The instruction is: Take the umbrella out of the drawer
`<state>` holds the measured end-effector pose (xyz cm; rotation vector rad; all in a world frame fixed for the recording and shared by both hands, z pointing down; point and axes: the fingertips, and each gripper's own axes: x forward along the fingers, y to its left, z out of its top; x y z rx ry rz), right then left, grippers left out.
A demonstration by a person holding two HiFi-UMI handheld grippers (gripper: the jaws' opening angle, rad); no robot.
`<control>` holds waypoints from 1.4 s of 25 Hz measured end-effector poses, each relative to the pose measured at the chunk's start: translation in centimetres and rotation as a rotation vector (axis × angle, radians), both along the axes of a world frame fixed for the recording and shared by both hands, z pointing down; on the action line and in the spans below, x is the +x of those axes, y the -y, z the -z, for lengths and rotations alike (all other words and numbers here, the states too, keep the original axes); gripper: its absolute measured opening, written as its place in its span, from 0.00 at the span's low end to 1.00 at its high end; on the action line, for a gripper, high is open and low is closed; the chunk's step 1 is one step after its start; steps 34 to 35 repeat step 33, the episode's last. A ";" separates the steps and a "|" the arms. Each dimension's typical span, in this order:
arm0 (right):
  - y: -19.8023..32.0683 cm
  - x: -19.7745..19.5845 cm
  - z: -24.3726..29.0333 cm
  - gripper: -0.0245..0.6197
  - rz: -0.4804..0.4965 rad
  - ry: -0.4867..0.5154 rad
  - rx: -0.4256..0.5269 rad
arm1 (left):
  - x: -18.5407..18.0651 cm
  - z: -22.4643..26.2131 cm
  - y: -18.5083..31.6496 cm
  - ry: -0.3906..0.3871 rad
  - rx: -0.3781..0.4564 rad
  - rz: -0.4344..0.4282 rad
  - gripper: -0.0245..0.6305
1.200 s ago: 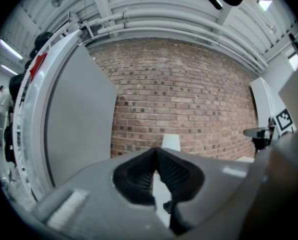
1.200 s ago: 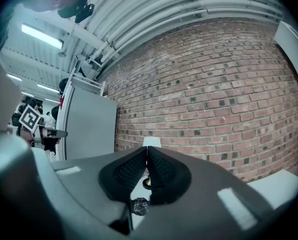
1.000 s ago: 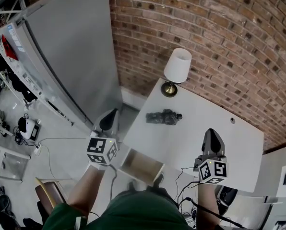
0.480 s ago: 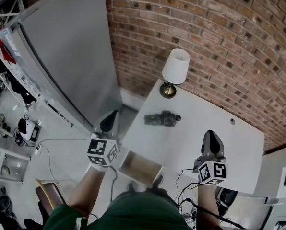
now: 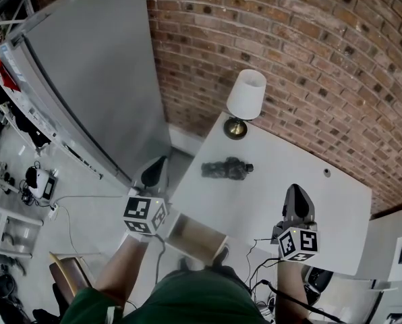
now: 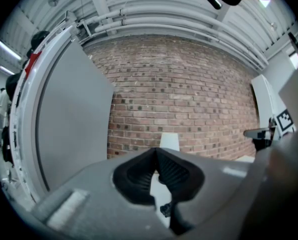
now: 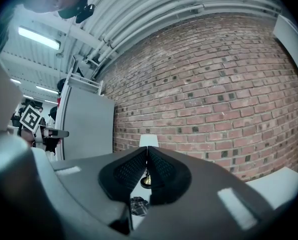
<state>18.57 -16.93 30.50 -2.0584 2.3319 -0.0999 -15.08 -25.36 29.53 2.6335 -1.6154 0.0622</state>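
Note:
A dark folded umbrella (image 5: 226,169) lies on the white table (image 5: 302,221), in front of the lamp. It shows small and low between the jaws in the left gripper view (image 6: 165,210) and in the right gripper view (image 7: 138,205). The drawer (image 5: 195,235) stands pulled out at the table's near edge, and its pale inside looks empty. My left gripper (image 5: 157,160) (image 6: 156,150) hovers off the table's left side, shut on nothing. My right gripper (image 5: 296,189) (image 7: 147,148) hangs over the table's near right part, jaws together and empty. Both point level at the brick wall.
A white-shaded lamp (image 5: 247,94) with a brass foot stands at the table's far corner against the brick wall (image 5: 309,59). A tall grey panel (image 5: 100,73) rises on the left. Cables and a chair (image 5: 69,272) lie on the floor below.

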 end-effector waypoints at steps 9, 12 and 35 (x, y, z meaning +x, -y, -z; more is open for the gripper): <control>0.4 0.3 -0.4 0.04 0.012 -0.008 -0.009 | 0.8 -0.2 0.6 -0.006 -0.002 0.001 0.04; 0.6 0.4 -0.4 0.04 0.015 -0.008 -0.009 | 1.2 -0.3 0.8 -0.003 -0.002 -0.002 0.04; 2.3 3.4 -1.0 0.04 0.034 0.009 -0.013 | 4.7 -0.5 2.4 0.023 -0.003 -0.005 0.04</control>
